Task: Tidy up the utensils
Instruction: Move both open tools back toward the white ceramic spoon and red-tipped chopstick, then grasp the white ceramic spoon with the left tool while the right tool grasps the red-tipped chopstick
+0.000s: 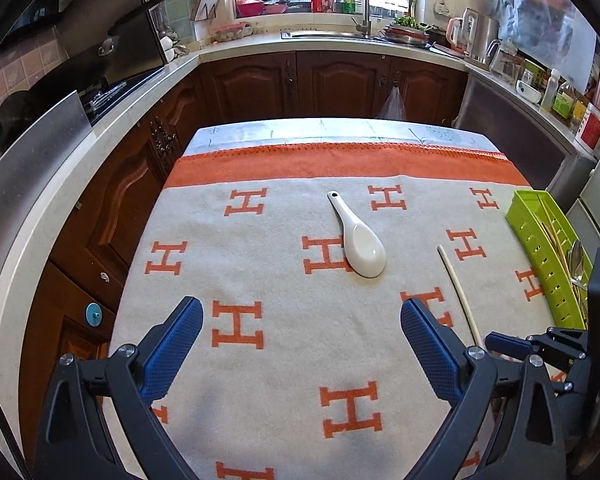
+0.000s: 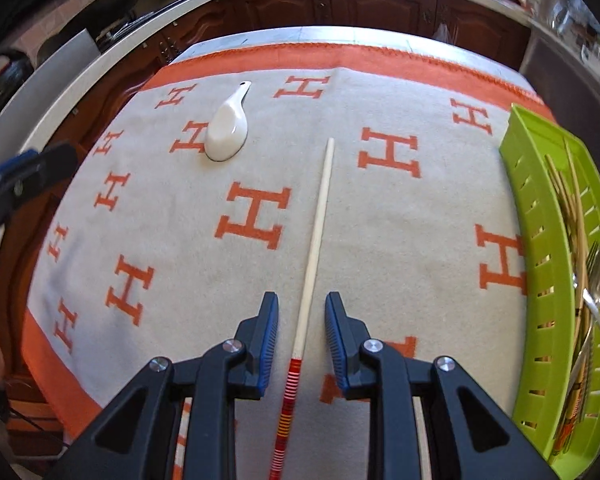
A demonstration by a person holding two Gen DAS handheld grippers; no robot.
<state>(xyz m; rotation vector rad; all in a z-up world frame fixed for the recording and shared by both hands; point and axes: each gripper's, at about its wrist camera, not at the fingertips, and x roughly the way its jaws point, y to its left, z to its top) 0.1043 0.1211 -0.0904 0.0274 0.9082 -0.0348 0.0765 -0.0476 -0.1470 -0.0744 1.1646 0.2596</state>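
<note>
The right gripper [image 2: 302, 320] sits open, straddling a lone chopstick [image 2: 318, 220] mid-table without pinching it. The left gripper [image 1: 300, 340] is spread wide over the blanket [image 1: 260, 280], empty. A white spoon [image 1: 360, 244] lies toward the far edge, and the green tray [image 2: 540, 240] along the right edge holds the other utensils.

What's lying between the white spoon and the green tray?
A single chopstick on the blanket, between the white spoon and green tray; clearest in the right wrist view.

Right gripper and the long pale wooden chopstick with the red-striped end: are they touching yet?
Apart. The right wrist view shows the right gripper open, straddling the pale wooden chopstick, with grey blanket visible between the chopstick and each blue pad.
</note>
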